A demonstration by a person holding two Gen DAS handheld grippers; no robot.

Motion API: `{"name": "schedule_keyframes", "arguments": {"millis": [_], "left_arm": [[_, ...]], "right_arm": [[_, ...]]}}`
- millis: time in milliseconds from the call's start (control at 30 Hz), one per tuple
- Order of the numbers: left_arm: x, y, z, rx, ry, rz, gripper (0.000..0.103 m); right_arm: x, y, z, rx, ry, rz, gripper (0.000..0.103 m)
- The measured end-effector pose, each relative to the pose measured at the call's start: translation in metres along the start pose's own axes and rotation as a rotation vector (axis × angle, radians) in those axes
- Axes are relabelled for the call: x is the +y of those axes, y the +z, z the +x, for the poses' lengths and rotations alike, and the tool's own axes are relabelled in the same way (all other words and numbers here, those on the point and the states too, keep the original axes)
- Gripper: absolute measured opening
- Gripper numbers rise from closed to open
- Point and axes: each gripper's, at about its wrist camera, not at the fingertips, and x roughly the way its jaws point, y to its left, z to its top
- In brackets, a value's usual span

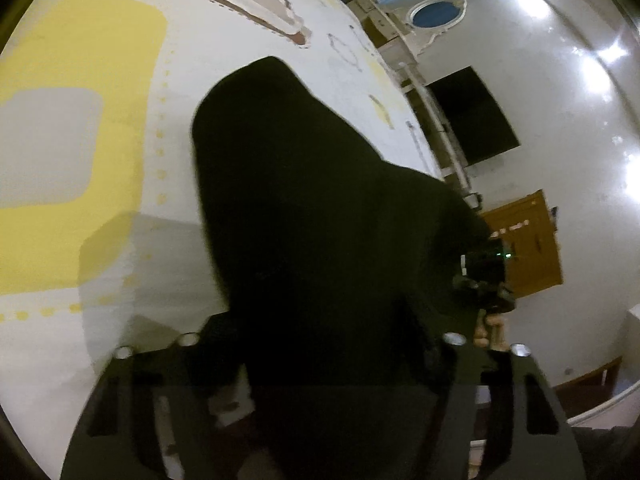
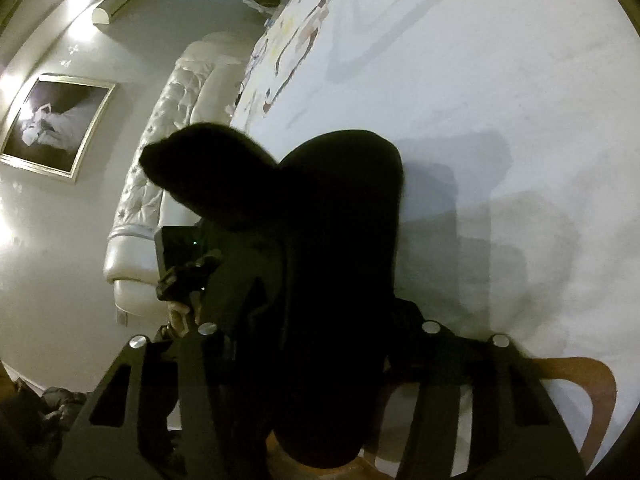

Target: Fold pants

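Observation:
The black pants (image 1: 304, 208) hang lifted above a white bed sheet (image 1: 168, 128) with yellow and brown patterns. My left gripper (image 1: 320, 360) is shut on the pants' fabric, which drapes over and hides its fingertips. In the right wrist view the pants (image 2: 340, 240) hang the same way over the white sheet (image 2: 500, 100), and my right gripper (image 2: 320, 352) is shut on them, fingertips hidden by cloth. The right gripper shows in the left view (image 1: 484, 280), and the left gripper shows in the right view (image 2: 184, 264), each close beside the fabric.
A white tufted headboard (image 2: 160, 160) lines the bed's edge. A framed picture (image 2: 56, 124) hangs on the wall. A dark screen (image 1: 472, 116), a wooden door (image 1: 528, 244) and white furniture (image 1: 400, 32) stand beyond the bed. A brown wooden piece (image 2: 592, 376) lies at the sheet's near edge.

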Motion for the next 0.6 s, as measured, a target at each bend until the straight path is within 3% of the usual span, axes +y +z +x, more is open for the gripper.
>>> {"name": "schedule_keyframes", "arguments": {"millis": [267,467,600], "left_arm": [[0.006,-0.003,-0.001,-0.006,0.013,-0.026,0.035],[-0.012,0.000,0.000,-0.031,0.098,0.030,0.031],[-0.015,0.003,-0.001,-0.042,0.116,0.043,0.030]], "right_arm": [[0.004,-0.006,0.002,-0.030,0.028,0.003,0.037],[0.006,-0.010,0.001,-0.062,0.041,0.013,0.033],[0.006,-0.013,0.002,-0.081,0.059,0.023,0.032]]}}
